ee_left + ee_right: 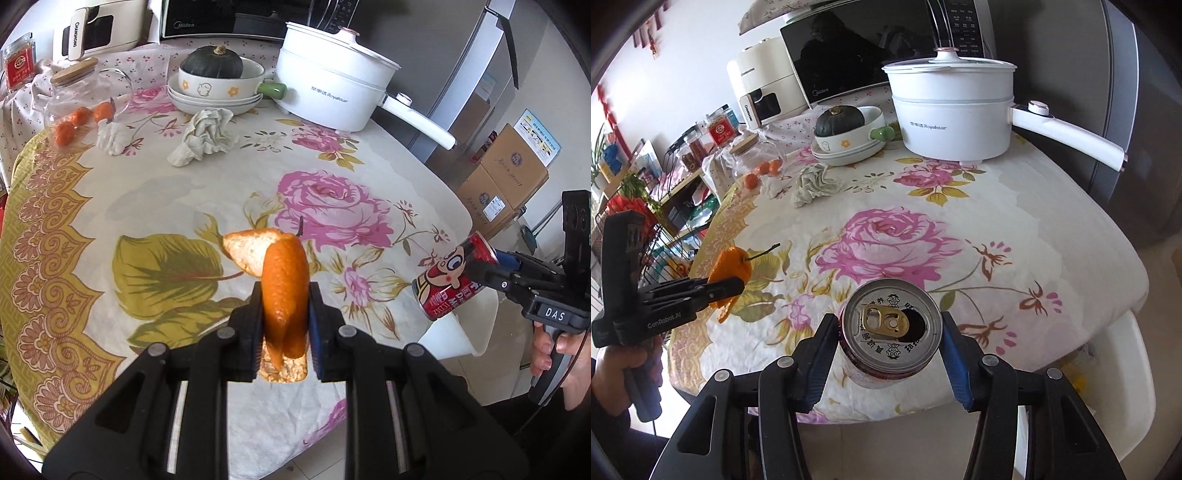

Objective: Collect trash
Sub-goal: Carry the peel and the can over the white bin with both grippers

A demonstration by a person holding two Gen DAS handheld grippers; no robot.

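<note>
My left gripper (284,299) is shut on an orange peel (282,284) and holds it above the flowered tablecloth (166,206). The peel (729,271) and the left gripper (733,288) also show at the left of the right wrist view. My right gripper (890,328) is shut on an opened red drink can (892,328), held above the table's near edge. The can (448,275) and the right gripper (480,267) show at the right of the left wrist view. Two crumpled tissues (205,134) (112,136) lie on the far part of the table.
A white electric pot (332,88), stacked bowls with a dark squash (214,79), a glass jar with small oranges (77,107), a microwave (864,48) and a cream appliance (762,85) stand at the back. A white chair (1126,369) is at the table's right. Cardboard boxes (506,177) sit on the floor.
</note>
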